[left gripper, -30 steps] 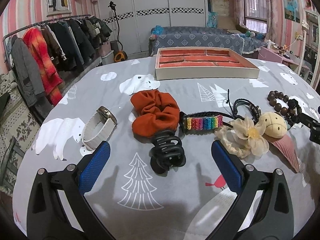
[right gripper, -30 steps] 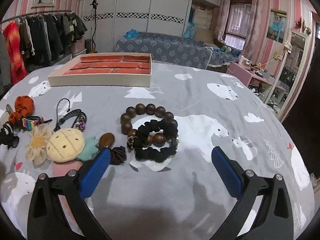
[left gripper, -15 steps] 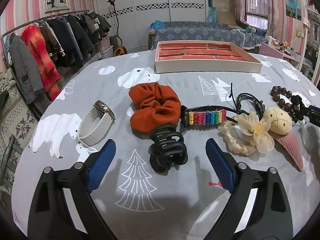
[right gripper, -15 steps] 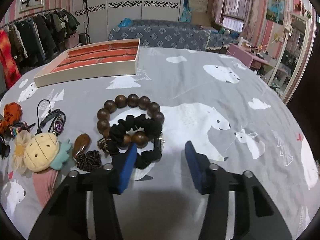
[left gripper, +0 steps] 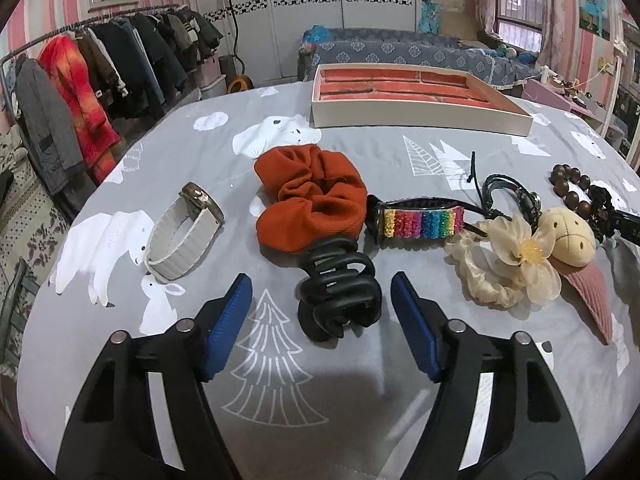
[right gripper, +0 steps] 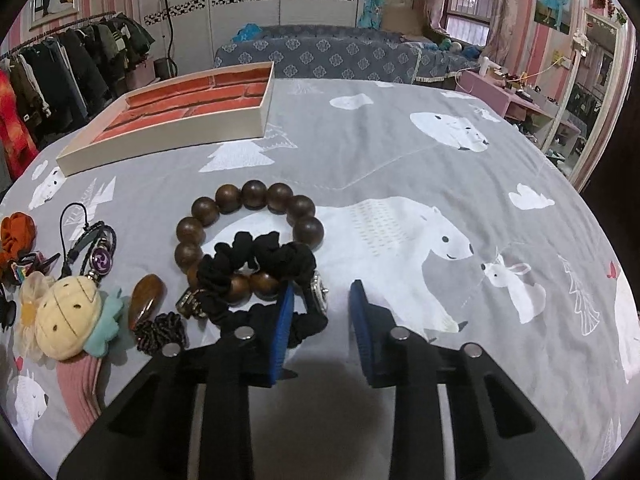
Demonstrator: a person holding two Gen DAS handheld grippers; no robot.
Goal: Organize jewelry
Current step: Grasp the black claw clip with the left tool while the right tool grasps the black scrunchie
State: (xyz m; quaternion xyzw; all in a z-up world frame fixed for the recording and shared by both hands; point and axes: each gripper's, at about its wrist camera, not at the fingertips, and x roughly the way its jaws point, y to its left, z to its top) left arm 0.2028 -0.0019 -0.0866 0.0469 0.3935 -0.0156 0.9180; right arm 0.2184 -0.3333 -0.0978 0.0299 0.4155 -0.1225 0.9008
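1. On the grey animal-print cloth [left gripper: 192, 160], a black claw clip [left gripper: 338, 290] is seen lying with its long axis running from near to far, its toothed end against the orange scrunchie [left gripper: 312, 198] beyond it.
2. Between the blue pads of the left gripper [left gripper: 320, 324] the near end of the clip is framed; the jaws are closing, and no contact with the clip is seen.
3. A black scrunchie [right gripper: 256, 280] is laid across a ring of brown wooden beads [right gripper: 248, 216], with a small watch face [right gripper: 319, 292] at its right edge.
4. The right gripper [right gripper: 320, 328] is angled down at that edge; its jaws are closing, the left pad overlapping the black scrunchie, but a firm pinch cannot be told.
5. A cream tray with red lining [left gripper: 416, 120] is set at the far side of the cloth, well apart from the clip.
6. A clothes rack [left gripper: 80, 80], white wardrobe doors [left gripper: 340, 12] and a blue patterned sofa [right gripper: 320, 56] are seen behind.
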